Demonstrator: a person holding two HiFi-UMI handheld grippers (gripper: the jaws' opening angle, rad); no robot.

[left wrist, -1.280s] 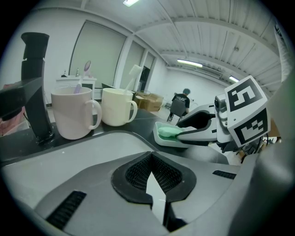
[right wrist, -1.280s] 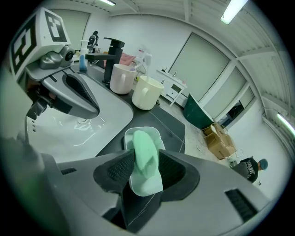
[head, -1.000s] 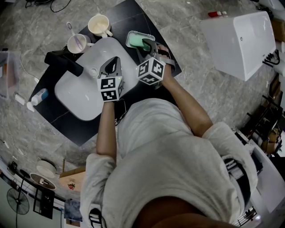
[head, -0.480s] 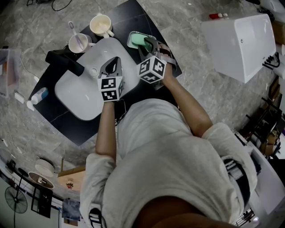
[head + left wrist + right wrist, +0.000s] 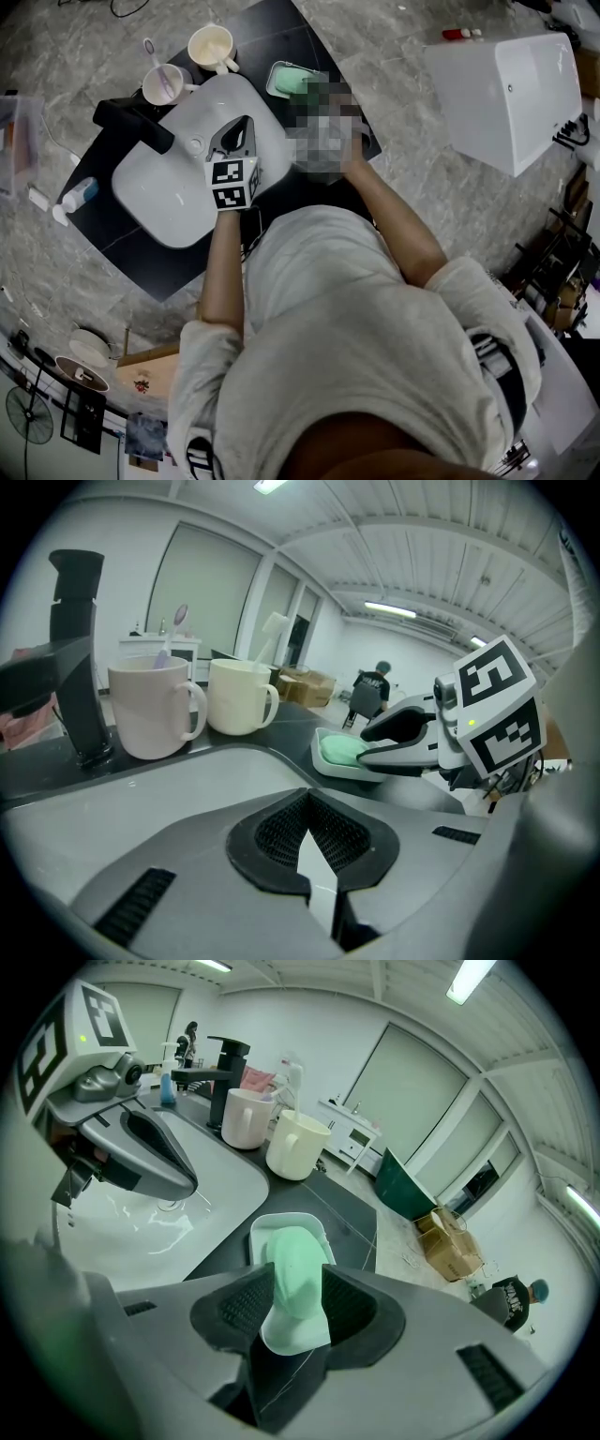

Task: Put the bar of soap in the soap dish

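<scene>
The green bar of soap point(image 5: 298, 1274) sits low over the white soap dish point(image 5: 272, 1232) on the black counter, right of the sink. My right gripper point(image 5: 297, 1283) is shut on the bar, a pad touching each long side. From the left gripper view the soap point(image 5: 339, 751) rests in the dish point(image 5: 347, 769), with the right gripper point(image 5: 373, 747) at its near end. In the head view a mosaic patch hides the right gripper beside the dish point(image 5: 277, 73). My left gripper point(image 5: 307, 799) hovers shut and empty over the white sink point(image 5: 169, 187).
A black faucet point(image 5: 131, 127) stands behind the sink. Two mugs point(image 5: 208, 47) point(image 5: 161, 86) stand at the counter's far edge, one holding a toothbrush. A small bottle point(image 5: 80, 199) lies at the left. A large white tub point(image 5: 506, 89) stands on the floor to the right.
The right gripper has edged slightly further over the dish with the soap. The left gripper has stayed over the sink.
</scene>
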